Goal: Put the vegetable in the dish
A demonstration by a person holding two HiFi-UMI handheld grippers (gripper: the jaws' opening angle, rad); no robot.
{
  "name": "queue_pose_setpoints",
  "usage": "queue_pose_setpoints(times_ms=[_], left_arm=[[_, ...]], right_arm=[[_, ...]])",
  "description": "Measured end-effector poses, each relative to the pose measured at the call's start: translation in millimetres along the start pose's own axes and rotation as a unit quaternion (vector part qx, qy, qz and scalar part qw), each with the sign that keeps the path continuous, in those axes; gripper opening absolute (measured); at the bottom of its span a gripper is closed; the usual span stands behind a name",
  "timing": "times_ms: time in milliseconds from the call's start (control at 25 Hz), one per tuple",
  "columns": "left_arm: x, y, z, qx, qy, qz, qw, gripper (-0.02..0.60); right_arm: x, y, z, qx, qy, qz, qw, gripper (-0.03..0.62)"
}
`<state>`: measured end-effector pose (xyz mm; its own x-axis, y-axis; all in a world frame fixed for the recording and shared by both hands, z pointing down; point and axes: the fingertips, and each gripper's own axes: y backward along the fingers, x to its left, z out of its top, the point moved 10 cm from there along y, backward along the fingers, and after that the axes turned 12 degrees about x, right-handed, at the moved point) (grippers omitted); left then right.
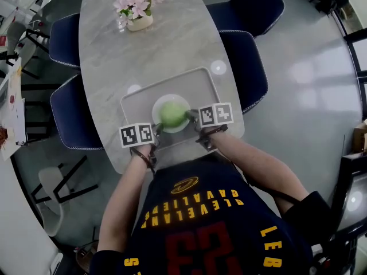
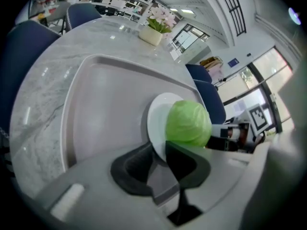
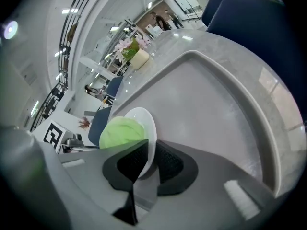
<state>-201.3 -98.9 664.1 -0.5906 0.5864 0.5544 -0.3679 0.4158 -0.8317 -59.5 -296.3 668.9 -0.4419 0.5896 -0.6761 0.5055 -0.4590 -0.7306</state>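
While the cabbage (image 1: 172, 114) sits in the white dish (image 1: 181, 101), you've got both grippers pinching the dish's rim: left gripper (image 1: 157, 127) clamped on its near-left edge, right gripper (image 1: 191, 117) clamped on its right edge. Dish is over the grey tray (image 1: 137, 99) at the surface's (image 1: 166, 39) near end, can't tell if it's touching.

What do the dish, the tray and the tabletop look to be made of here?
The dish looks like glazed ceramic or melamine: plain white, smooth, thin-rimmed, slightly glossy. The tray seems moulded plastic: even matte grey with a rounded raised lip. The tabletop is marble or a marble-look slab: pale grey veining, polished enough to mirror ceiling lights.
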Motion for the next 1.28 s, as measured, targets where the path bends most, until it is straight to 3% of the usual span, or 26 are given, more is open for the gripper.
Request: queue_pose_setpoints(times_ms=[280,520,720,840,920,1080,1280], left_arm=[[-12,5,-1,-0.008,-0.062,0.075,0.9952,0.102],[-4,20,-13,-0.067,-0.028,0.061,0.9956,0.061],[3,37,-39,-0.096,-0.028,0.091,0.9909,0.003],[9,46,-62,-0.123,0.023,0.033,0.9916,0.002],[10,54,-75,-0.131,0.043,-0.012,0.9904,0.002],[-7,75,-78,-0.153,0.02,-0.043,0.987,0.002],[-42,101,-60,-0.189,-0.026,-0.096,0.977,0.002]], right_arm=[[2,9,5,-0.022,0.061,-0.029,0.998,0.06],[2,18,-1,-0.05,0.06,-0.036,0.996,0.024],[4,35,-8,-0.083,0.084,-0.036,0.992,0.006],[4,49,-14,-0.099,0.081,-0.022,0.991,0.005],[4,59,-23,-0.11,0.046,0.005,0.993,0.005],[10,80,-36,-0.13,0.014,0.047,0.99,0.005],[24,92,-42,-0.116,0.03,0.026,0.992,0.005]])
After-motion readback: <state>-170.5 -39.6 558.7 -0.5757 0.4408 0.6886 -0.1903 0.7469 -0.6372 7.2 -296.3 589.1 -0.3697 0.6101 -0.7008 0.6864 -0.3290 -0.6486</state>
